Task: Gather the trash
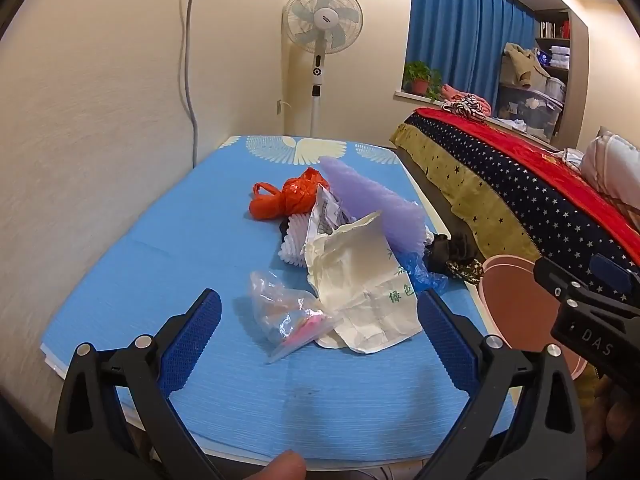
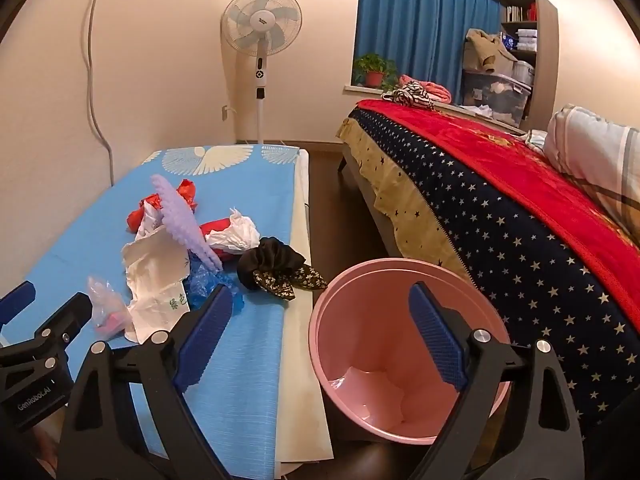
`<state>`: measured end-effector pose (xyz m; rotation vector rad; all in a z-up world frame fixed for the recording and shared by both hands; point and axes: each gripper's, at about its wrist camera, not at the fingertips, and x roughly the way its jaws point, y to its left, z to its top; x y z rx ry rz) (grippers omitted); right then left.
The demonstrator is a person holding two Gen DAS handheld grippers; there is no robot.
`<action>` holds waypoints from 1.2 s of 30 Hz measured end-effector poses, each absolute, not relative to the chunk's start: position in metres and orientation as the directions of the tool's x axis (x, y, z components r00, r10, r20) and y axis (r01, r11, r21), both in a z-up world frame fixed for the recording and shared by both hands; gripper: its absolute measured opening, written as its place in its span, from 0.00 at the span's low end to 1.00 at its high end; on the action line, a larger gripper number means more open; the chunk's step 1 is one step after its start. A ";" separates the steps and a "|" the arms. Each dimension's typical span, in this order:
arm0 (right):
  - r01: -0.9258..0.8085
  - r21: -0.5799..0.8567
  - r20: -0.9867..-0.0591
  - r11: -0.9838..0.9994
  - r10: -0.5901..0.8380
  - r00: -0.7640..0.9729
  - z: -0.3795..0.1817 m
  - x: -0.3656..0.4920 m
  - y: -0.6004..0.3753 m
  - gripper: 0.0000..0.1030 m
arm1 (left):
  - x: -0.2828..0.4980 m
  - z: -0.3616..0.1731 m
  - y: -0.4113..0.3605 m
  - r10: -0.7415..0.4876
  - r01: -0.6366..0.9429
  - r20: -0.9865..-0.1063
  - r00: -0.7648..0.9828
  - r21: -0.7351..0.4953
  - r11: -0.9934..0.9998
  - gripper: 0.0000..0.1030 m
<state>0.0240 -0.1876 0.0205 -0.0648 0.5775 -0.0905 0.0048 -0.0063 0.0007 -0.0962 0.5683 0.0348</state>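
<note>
Left gripper (image 1: 320,320) spread wide, empty, over clear bag (image 1: 286,316) and crumpled paper (image 1: 360,280) on blue mat (image 1: 160,264). Right gripper (image 2: 320,332) wide, empty, above pink bin (image 2: 400,360); bin contents indistinct. Purple foam (image 1: 376,204) hides trash behind.

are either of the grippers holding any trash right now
No. The left gripper and right gripper are both open and hold nothing.
</note>
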 end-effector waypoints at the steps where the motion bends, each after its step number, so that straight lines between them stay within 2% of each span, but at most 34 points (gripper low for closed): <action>1: 0.067 -0.086 -0.541 0.994 -0.104 0.834 0.021 0.025 -0.188 0.85 | 0.003 -0.001 -0.005 0.006 -0.060 -0.537 0.843 -0.083 0.995 0.92; 36: 0.052 -0.098 -0.544 0.994 -0.097 0.833 0.024 0.021 -0.181 0.85 | 0.002 -0.002 -0.005 0.004 -0.060 -0.539 0.842 -0.087 0.994 0.92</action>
